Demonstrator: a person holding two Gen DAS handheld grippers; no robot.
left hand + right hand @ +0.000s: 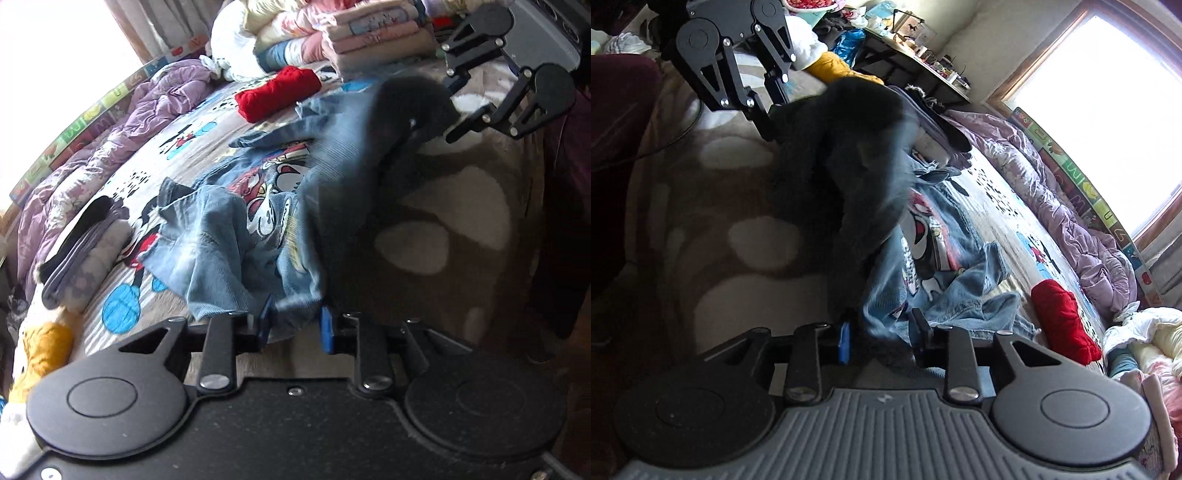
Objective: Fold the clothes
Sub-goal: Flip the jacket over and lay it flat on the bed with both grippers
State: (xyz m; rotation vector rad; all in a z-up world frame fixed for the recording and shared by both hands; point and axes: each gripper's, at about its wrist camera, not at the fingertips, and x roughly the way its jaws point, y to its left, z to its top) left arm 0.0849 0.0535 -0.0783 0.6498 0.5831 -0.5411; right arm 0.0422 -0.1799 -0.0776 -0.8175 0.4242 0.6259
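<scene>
1. Two tools down at the near hem of the denim jacket (221, 240). Left tool (295, 325) narrowly parted, cloth lying between the blue pads (327, 328), no clear pinch to be seen. Right tool (879, 338) much the same: slim gap, denim in it, nothing visibly pressed.
2. Biggest risk, at a guess: losing the hem. With such loose jaws, could slip free on one side only and leave the fold skewed.
3. Next risk: snagging. Might catch a pad on the cloth while pulling away, dragging the edge back off the fold.
4. Also worth watching: that dark, blurred flap (849, 147) standing high between both tools. Looks unsettled and could flop crooked or trap a sleeve beneath.
5. Sleeves bunched at the far edge of the jacket, so likely to make a lumpy, uneven fold if left alone.
6. Little room on the left: folded pile (85, 258) near the jacket there, red garment (277, 92) just beyond on the far side. Could nudge either during a wide sweep.
7. Now the jacket itself: pale blue washed denim, big cartoon print in red, white and black across the middle, rumpled, nowhere near flat.
8. Spread over the middle of the bed (424, 206), hem at the near edge by the tools, collar end towards the purple quilt (110, 147).
</scene>
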